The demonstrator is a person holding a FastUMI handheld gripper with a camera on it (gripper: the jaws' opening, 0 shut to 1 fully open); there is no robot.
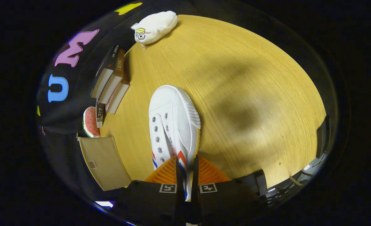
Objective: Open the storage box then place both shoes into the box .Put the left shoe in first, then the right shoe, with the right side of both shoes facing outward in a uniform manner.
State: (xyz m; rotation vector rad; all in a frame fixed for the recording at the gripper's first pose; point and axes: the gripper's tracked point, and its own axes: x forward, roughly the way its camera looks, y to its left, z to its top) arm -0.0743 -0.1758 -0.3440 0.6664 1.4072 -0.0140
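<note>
Gripper view: looking down over my own fingers at a wooden surface (pixel 251 78).
My jaws: closed tight on the heel end of the white shoe (pixel 173 125) — both fingers press its sides.
Shoe: toe pointing away from me, laces side turned toward the books (pixel 111 81).
Beyond: a white plush toy (pixel 155 26) at the far edge.
Beside the books: a watermelon slice (pixel 89 122) and a beige panel (pixel 102 161).

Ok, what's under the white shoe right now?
The claw grips the white shoe by its side wall, one finger inside the opening. The wooden table lies under it, with a shadow off to the side. The sole and whether it touches the table are hidden.
</note>
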